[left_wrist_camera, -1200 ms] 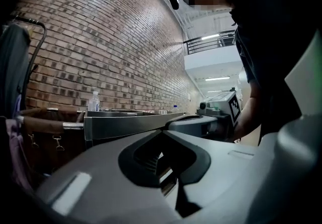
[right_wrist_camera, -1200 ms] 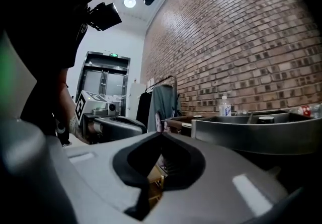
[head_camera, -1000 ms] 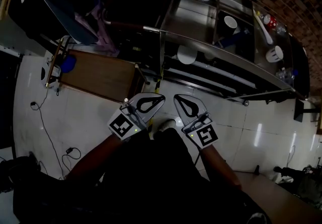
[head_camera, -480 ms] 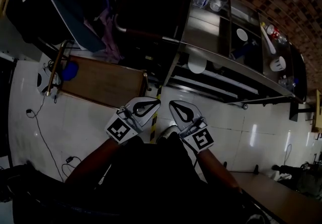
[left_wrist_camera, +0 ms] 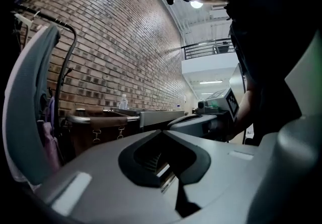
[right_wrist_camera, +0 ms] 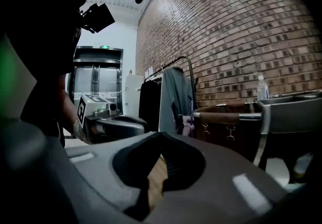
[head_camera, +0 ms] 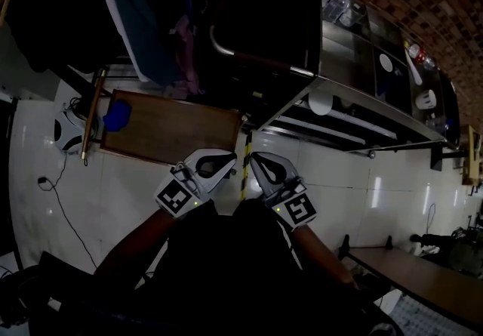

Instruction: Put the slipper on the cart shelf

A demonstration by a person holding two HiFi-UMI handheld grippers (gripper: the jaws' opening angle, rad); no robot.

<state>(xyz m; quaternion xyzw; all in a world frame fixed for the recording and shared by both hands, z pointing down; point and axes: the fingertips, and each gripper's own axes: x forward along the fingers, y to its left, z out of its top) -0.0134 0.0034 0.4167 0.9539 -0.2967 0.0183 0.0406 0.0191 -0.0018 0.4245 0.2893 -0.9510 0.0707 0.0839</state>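
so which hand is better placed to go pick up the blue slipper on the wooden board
Left, probably. The blue slipper lies at the wooden board's left end, on the side of the left gripper; the right gripper sits nearer the cart. Both jaws are shut and empty.

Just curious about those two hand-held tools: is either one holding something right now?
No, the left gripper and the right gripper both show fingers closed together on nothing.
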